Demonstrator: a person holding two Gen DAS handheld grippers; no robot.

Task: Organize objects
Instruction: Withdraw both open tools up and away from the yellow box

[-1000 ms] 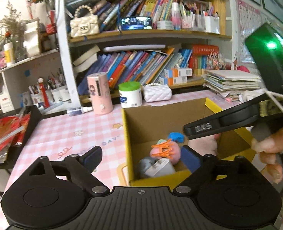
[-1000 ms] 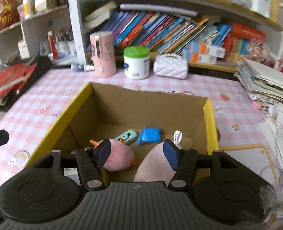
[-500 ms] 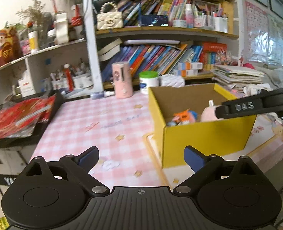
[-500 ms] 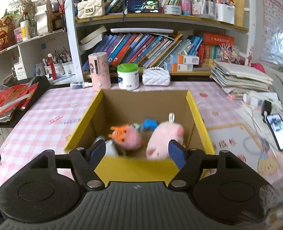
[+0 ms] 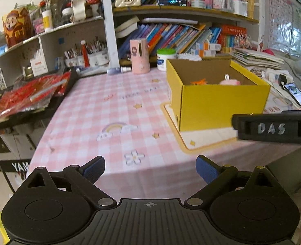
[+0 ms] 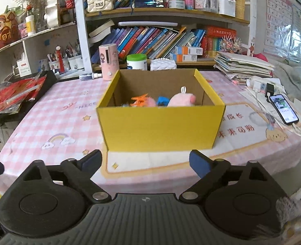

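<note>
Seemingly near done: a pink plush toy point(image 6: 182, 100), an orange-topped toy point(image 6: 143, 101) and a blue item point(image 6: 163, 100) lie inside the open yellow box point(image 6: 160, 126) near the bench's point(image 6: 68, 110) front edge. Left tongs point(image 5: 150, 170) and right tongs point(image 6: 146, 163) both gape wide, empty, hovering off that edge.

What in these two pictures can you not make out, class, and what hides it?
- Toys low in the yellow box: both views, hidden by its front wall; only the pink plush toy and orange clip tops show.
- Phone screen: right view, too small.
- Right gripper: left view, cut off by the edge.
</note>
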